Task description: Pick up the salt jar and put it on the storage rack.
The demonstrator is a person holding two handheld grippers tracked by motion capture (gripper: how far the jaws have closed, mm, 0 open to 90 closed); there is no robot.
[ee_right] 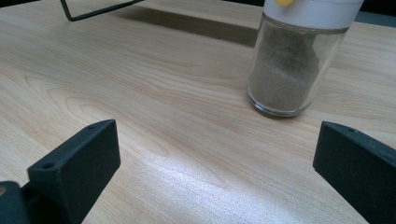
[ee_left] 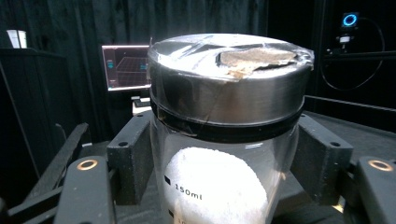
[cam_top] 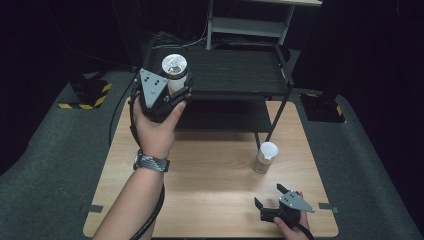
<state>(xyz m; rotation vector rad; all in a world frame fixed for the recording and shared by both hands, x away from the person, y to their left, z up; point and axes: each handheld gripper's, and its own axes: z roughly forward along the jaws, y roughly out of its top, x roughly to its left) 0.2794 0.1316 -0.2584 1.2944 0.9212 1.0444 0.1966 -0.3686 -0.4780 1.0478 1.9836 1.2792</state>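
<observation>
A clear glass jar (cam_top: pixel 175 70) with a silver metal lid and white powder inside is held up in the air at the back left, by the front left corner of the black rack's top shelf. My left gripper (cam_top: pixel 172 90) is shut on it. In the left gripper view the jar (ee_left: pixel 224 154) stands upright between the two black jaws, which press on its glass sides; a "150ml" mark shows on it. My right gripper (cam_top: pixel 270 197) rests open near the table's front right edge. A second jar (cam_top: pixel 264 157) with a white lid and tan powder (ee_right: pixel 289 70) stands on the table just beyond it, untouched.
A black two-level wire rack (cam_top: pixel 235 90) stands at the back of the wooden table (cam_top: pixel 210 175), its legs reaching the table's middle. A pale shelf unit (cam_top: pixel 250 25) is behind it. Grey floor surrounds the table.
</observation>
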